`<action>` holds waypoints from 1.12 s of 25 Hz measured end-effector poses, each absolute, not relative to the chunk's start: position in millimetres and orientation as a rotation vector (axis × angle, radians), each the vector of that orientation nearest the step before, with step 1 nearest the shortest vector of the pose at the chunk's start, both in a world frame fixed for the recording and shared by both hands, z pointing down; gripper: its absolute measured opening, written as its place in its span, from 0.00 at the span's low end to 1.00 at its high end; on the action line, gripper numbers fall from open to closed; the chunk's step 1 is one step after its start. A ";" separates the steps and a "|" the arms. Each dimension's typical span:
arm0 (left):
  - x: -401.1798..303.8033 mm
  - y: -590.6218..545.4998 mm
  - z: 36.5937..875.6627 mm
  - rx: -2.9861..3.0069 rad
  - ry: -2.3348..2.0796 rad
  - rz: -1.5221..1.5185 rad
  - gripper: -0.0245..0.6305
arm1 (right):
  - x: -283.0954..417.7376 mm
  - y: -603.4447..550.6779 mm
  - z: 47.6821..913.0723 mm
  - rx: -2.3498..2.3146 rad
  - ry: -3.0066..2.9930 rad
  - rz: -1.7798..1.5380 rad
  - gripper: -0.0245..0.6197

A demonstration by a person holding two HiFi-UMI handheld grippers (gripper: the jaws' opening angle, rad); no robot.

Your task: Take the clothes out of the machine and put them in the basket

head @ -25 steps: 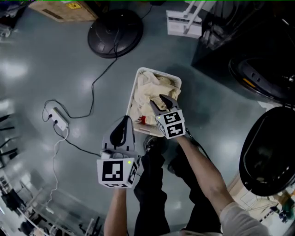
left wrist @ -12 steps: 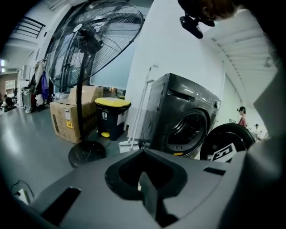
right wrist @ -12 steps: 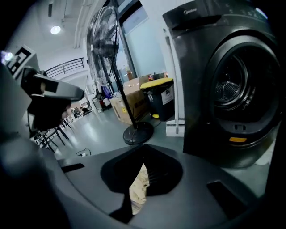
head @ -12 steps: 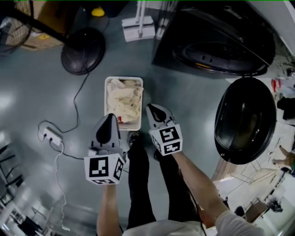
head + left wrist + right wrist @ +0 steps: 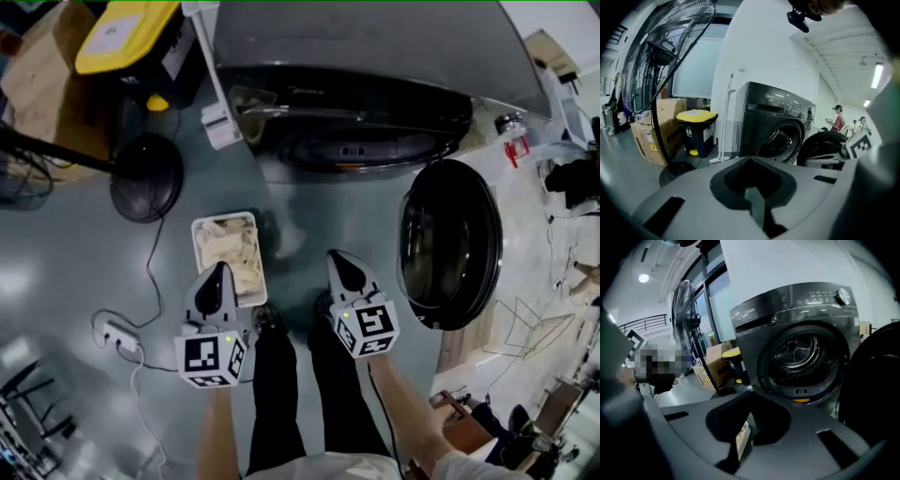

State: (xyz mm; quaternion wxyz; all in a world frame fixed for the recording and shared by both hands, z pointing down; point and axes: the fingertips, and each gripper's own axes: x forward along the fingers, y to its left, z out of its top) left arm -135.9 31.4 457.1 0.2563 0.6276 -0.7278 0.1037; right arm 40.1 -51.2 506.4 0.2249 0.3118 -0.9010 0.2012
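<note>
The dark grey washing machine (image 5: 347, 56) stands ahead, its drum opening (image 5: 801, 357) dark, with no clothes visible inside. Its round door (image 5: 445, 246) hangs open to the right. A white basket (image 5: 197, 246) with cream clothes (image 5: 230, 253) sits on the floor left of the machine. My left gripper (image 5: 217, 272) hovers over the basket's near end, shut and empty. My right gripper (image 5: 336, 258) is held right of the basket, in front of the door, shut with nothing in it. Both grippers (image 5: 751, 161) (image 5: 750, 394) point toward the machine (image 5: 776, 136).
A floor fan's round base (image 5: 145, 178) stands left of the basket, with a yellow-lidded bin (image 5: 131, 33) and a cardboard box (image 5: 37, 84) behind it. A power strip (image 5: 117, 335) and cable lie at the left. My legs (image 5: 281, 375) are below the grippers.
Both grippers have lifted off the basket and drawn back from it. The right jaws, apart over the clothes before, are now closed. The view has swung up to the machine.
</note>
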 end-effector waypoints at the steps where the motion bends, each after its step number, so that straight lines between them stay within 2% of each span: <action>1: -132.2 28.1 453.4 1.710 -1.972 0.286 0.07 | 51.5 -57.5 498.1 0.885 -2.483 0.545 0.08; 12: -92.7 0.0 400.9 1.790 -1.944 0.310 0.07 | 137.4 -101.6 401.9 1.090 -2.473 0.459 0.08; 28: -78.6 -16.6 193.0 1.923 -2.093 0.230 0.07 | 184.4 -121.7 186.7 1.239 -2.584 0.257 0.07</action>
